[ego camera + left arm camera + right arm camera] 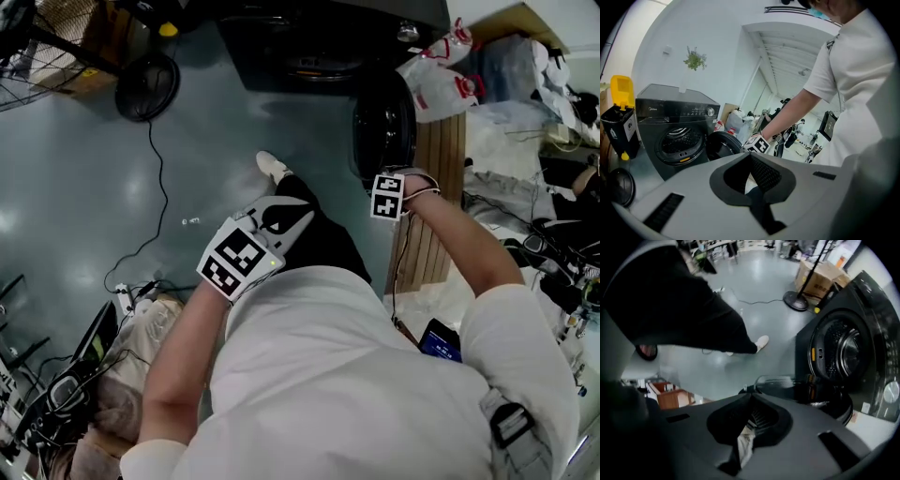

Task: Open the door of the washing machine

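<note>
Right tongs (751, 398) closed, ribbed pads (761, 420) together; round dark door (723, 146) hangs open.

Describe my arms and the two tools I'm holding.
Each tool is a wide moulded shell, pale grey on the left tool, darker-looking on the right tool, with dark ribbed pads. Each carries a white cube with black square markers. You wear a white short-sleeved shirt.

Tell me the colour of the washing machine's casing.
Dark grey, close to black. The washing machine shows best in the left gripper view.
</note>
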`<state>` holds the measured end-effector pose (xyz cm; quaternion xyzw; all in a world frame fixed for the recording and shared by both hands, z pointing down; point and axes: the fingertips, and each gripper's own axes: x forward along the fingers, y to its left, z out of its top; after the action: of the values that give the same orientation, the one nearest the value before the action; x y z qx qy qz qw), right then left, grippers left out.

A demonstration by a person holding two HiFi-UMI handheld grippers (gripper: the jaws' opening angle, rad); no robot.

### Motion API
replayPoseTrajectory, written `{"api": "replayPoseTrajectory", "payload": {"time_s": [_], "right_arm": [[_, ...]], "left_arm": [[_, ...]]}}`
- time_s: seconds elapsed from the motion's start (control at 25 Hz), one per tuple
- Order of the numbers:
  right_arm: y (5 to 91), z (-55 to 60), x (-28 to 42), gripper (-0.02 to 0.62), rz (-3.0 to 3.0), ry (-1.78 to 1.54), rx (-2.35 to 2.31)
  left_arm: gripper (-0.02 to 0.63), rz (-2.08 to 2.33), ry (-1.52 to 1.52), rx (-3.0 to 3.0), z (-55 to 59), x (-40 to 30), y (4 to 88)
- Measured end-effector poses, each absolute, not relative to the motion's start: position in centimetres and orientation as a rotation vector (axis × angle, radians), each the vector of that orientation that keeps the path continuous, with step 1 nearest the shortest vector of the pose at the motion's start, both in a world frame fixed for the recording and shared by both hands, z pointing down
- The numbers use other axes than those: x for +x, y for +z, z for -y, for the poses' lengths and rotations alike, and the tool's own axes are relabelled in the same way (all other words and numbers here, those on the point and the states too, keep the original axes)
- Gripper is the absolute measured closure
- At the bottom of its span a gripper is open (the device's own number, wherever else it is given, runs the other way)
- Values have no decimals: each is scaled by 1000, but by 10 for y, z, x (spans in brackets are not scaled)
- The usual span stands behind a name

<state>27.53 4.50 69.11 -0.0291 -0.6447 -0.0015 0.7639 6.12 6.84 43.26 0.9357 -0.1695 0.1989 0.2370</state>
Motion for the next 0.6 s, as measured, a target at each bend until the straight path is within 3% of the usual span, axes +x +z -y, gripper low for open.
{"api": "replayPoseTrajectory", "payload": {"time_s": [0.4, 0.6], "right_arm": [[550, -1, 164, 586, 2079, 629, 484], [497, -2, 143, 586, 2308, 808, 524]], "left_arm": [[589, 675, 468, 2486, -65, 40, 407], [589, 782, 433, 2425, -64, 35, 407]]}}
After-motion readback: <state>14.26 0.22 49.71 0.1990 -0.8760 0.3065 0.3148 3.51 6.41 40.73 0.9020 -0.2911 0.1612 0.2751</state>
